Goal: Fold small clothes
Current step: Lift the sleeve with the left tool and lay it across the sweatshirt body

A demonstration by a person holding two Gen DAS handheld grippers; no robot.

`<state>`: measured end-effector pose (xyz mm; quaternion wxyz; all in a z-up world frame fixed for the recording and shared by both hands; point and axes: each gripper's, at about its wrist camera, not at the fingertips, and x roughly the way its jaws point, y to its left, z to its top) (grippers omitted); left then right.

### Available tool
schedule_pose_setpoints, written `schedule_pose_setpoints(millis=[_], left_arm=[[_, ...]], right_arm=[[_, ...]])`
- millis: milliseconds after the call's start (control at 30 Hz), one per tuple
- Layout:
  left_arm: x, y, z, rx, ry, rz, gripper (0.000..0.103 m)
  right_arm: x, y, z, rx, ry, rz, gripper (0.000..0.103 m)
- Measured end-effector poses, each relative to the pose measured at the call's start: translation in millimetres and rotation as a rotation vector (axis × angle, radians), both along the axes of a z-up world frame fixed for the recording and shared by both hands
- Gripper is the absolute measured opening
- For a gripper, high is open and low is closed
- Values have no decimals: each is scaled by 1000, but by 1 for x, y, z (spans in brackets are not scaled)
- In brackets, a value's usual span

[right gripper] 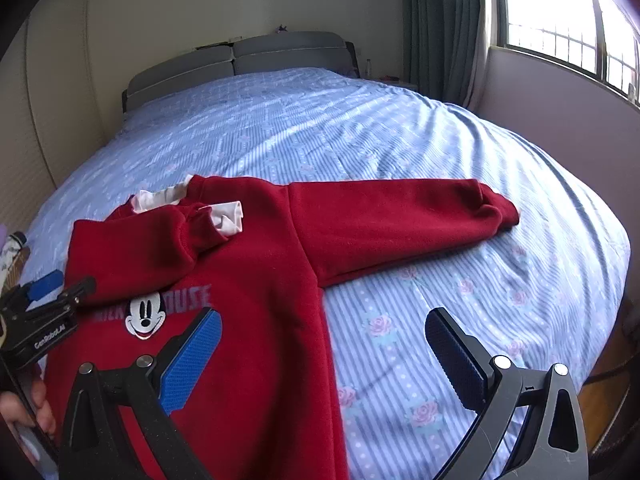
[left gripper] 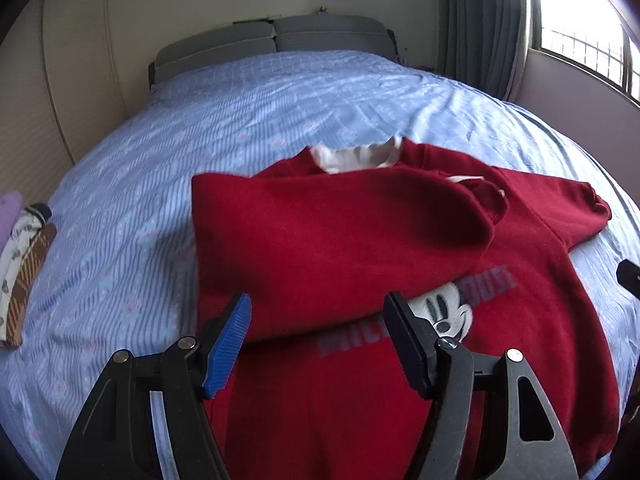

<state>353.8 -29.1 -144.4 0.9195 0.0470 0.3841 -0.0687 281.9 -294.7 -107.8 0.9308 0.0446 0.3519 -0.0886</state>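
Here the small dark-red fleece sweatshirt with a white collar and a cartoon mouse face on its chest (right gripper: 256, 280) lies front up on the pale-blue striped bedsheet printed with pink roses (right gripper: 400, 140), near the foot of the bed. One sleeve is folded across the chest, its cuff lying just below the collar and covering part of the grey lettering, so only fragments of the words can be read; the other sleeve stretches out flat to the side. The hem is cut off at the bottom edge of both views. The left gripper (left gripper: 320, 340) hovers over the folded sleeve's lower edge with its blue-padded fingers (left gripper: 228, 344) apart and nothing between them; whether they touch the fleece cannot be told. The right gripper (right gripper: 324, 360) stands wide open, one finger above the sweatshirt's body, the other above bare sheet, gripping nothing. A hand (right gripper: 24, 412) shows only partly at the left edge of the right wrist view, behind the left gripper. At the far left edge lies a small pile of patterned clothes (left gripper: 24, 268), cropped and blurred. Beyond are a grey padded headboard (left gripper: 272, 38), grey-green curtains (right gripper: 444, 28) and a glaring barred window (right gripper: 560, 12).
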Motion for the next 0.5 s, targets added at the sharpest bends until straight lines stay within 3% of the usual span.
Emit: schedule_pose_setpoints(millis=[67,200,300,500], left_arm=[[-1,14,-9,-25,28,-3,68],[-5,23,-14,20,10,-7,68],[-3,30,-15,-2,28,-17,68],[10,64,-33,-74,83,128,68]], right_arm=[[9,7,2,-13,-11,16,103],[35,23,4,-16,-15,33,103],[53,37,4,-11,-11,37,103],[79,73,-6,-22,-1,64,103]])
